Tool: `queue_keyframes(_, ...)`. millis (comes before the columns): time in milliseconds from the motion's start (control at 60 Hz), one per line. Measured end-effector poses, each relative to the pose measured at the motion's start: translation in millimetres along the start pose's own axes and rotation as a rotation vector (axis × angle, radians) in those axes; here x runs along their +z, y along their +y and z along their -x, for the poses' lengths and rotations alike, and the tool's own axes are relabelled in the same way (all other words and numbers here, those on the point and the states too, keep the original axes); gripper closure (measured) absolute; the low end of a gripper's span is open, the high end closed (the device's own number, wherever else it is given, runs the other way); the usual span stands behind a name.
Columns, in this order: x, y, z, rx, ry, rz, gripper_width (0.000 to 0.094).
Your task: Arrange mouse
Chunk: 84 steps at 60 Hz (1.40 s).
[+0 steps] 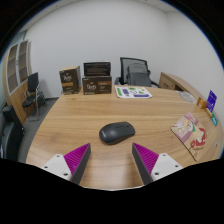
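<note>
A black computer mouse lies on the wooden table, just ahead of my fingers and about midway between them. My gripper is open and empty, its two magenta pads spread wide with bare table between them. The left fingertip and the right fingertip both stay short of the mouse and do not touch it.
A patterned booklet lies at the right of the table. Brown boxes and a green-white box stand at the far edge. Office chairs stand beyond, another chair at the left. A blue card stands far right.
</note>
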<state>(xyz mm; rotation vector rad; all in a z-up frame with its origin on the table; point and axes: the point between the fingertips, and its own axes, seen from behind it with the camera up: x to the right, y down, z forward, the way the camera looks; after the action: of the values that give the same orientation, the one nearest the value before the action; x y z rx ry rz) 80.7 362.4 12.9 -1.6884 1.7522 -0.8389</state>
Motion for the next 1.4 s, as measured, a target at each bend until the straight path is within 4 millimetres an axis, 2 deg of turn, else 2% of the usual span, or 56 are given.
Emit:
queue_keyframes(183, 46, -2, -1, 0.01, 0.007, 0.028, 0.0065)
queue_keyframes(550, 89, -38, 6, 0.012, -0.006, 0.021, 0.0065)
queue_keyframes(700, 96, -43, 8, 0.016, -0.007, 0.028, 0.0122)
queue_keyframes(750, 98, -44, 9, 0.014, -0.012, 0.026, 0.0187)
queue_keyframes(800, 99, -46, 9, 0.008, -0.01, 0.022, 0.0324)
queue_keyframes(917, 100, -48, 11, 0.0, -0.015, 0.018, 0.0376)
queue_keyframes(1033, 100, -47, 11, 0.006, -0.016, 0.021, 0.0482)
queue_keyframes(1217, 100, -47, 11, 0.028, -0.004, 0.039, 0.058)
queue_keyframes(1400, 99, -50, 11, -0.013, -0.004, 0.035, 0.0591)
